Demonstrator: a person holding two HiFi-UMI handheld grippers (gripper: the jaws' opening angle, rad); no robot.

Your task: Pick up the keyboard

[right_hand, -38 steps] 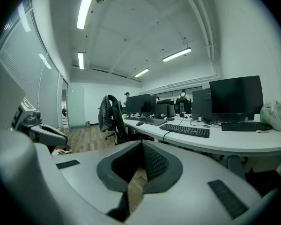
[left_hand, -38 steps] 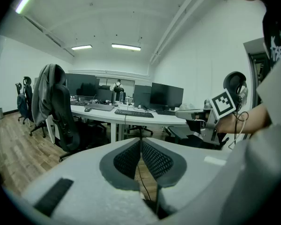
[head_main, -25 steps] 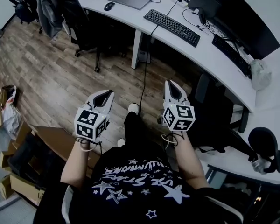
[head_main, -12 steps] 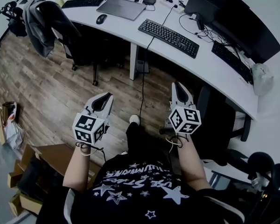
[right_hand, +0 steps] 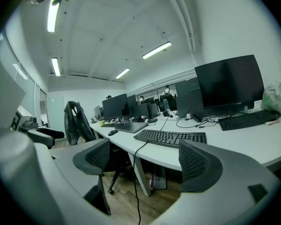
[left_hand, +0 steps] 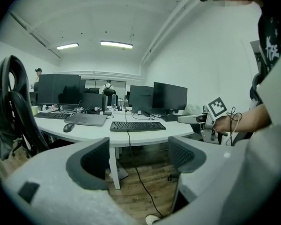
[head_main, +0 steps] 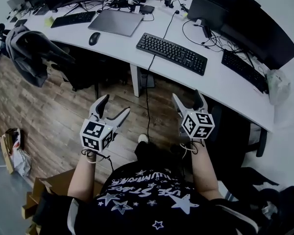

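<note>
Two sets of jaws just opened wide, nothing between them: left gripper (head_main: 116, 105), right gripper (head_main: 187, 96), both over floor, short of desk (head_main: 220, 80). Keyboard (head_main: 171, 53): black, full-size, flat on white desk near front edge, cable (head_main: 148, 82) dropping over edge. Long axis upper-left to lower-right in head view, parallel to desk edge.

Your head view looks steeply down from above your chest, taking in the wood floor (head_main: 54, 106) and the curved white desk (head_main: 120, 44) ahead. Your left gripper view and right gripper view sit lower, near desk height. They face almost level at the desk from a short way off, the right one nearer. All three share the black keyboard (head_main: 171, 54), its cable (head_main: 148, 89) and the monitors (head_main: 245, 13).
</note>
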